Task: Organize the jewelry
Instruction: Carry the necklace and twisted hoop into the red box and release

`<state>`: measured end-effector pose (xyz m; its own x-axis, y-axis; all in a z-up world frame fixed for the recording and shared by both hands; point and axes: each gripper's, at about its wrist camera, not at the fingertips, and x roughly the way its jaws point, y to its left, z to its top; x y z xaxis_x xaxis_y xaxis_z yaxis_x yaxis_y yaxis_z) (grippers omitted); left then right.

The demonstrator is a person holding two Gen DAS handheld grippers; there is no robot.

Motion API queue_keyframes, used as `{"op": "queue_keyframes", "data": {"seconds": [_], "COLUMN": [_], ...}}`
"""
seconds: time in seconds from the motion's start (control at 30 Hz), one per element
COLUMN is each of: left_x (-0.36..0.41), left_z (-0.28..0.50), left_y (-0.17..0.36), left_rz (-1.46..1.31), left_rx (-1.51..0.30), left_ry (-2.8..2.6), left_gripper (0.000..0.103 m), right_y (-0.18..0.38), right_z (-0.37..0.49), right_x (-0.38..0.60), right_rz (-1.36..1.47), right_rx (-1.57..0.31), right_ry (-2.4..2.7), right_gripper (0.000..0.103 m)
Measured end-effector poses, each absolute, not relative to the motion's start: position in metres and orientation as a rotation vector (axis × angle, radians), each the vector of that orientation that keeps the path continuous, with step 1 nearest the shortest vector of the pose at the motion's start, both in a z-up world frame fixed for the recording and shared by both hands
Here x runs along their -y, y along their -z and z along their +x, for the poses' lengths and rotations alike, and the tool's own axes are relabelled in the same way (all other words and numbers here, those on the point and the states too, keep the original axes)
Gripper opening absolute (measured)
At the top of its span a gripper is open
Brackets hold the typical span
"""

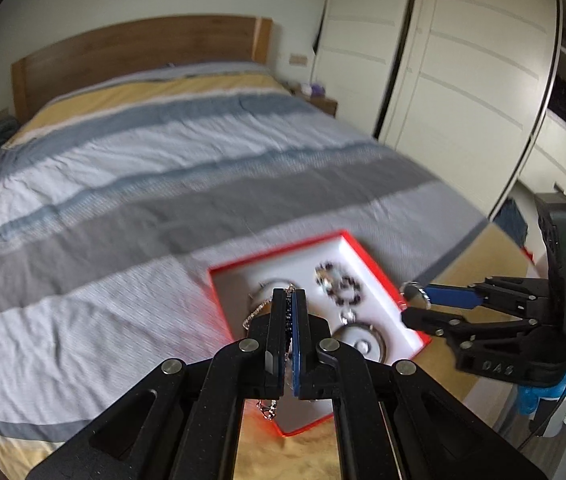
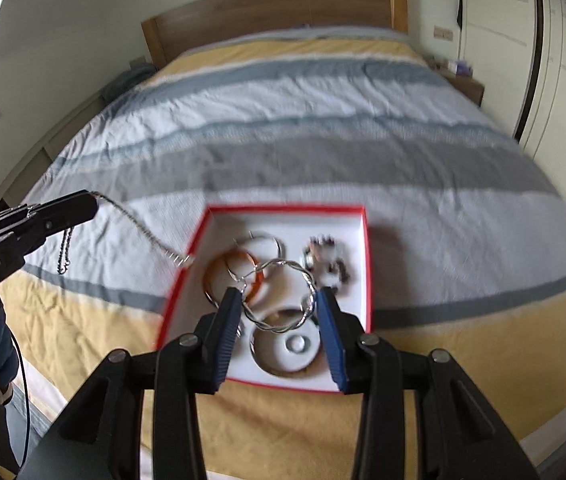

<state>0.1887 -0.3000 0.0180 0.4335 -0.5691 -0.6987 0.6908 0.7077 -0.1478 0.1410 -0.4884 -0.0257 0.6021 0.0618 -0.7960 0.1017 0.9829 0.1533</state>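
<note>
The left tongs are clamped on a thin silver chain. It hangs slack from their tips, one loose end dangling over the bedspread and the other trailing to the left wall of the red-rimmed box. To do this step well, I judge the chain should be carried clear over the rim and lowered so it pools on a bare patch of the white floor, not left draped across the wall.

Inside the box, from left to right, lie an orange bangle, plain silver hoops and a cluster of dark beaded pieces, with a broad silver bangle in the near part.

The right tongs stand partly apart, clamped across a twisted silver hoop, each pad pressing one side of it, held above the box's middle. Letting go low should keep it from bouncing.

The box is already crowded, so the chain could snag on the hoops or beads, and the two tools are close over the same box and may foul each other. Both views are blurred, so fine details are uncertain.
</note>
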Motion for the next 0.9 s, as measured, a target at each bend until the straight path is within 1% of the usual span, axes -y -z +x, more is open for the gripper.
{"op": "queue_keyframes", "data": {"seconds": [0.2,0.43,0.63,0.83,0.87,0.9], "left_x": [0.323,0.335,0.338,0.336,0.335,0.335], "left_z": [0.194,0.205,0.205,0.206,0.206,0.205], "left_y": [0.026,0.070,0.096,0.107,0.107,0.106], "left_rz": [0.202,0.236,0.243,0.229,0.226,0.222], "left_rx": [-0.885,-0.960,-1.023,-1.063,-1.065,-1.064], "left_ry": [0.779,0.733,0.720,0.706,0.707,0.709], "left_gripper": [0.002,0.002,0.002,0.003,0.006,0.015], "right_y": [0.076,0.112,0.122,0.122,0.121,0.121], "right_z": [0.148,0.160,0.163,0.163,0.162,0.163], "right_x": [0.493,0.503,0.503,0.500,0.501,0.501], "right_rz": [0.187,0.188,0.169,0.151,0.150,0.152], "right_rx": [-1.005,-1.058,-1.067,-1.072,-1.073,-1.075], "right_ry": [0.004,-0.003,-0.017,-0.012,-0.010,-0.009], "right_gripper": [0.037,0.037,0.037,0.038,0.038,0.038]}}
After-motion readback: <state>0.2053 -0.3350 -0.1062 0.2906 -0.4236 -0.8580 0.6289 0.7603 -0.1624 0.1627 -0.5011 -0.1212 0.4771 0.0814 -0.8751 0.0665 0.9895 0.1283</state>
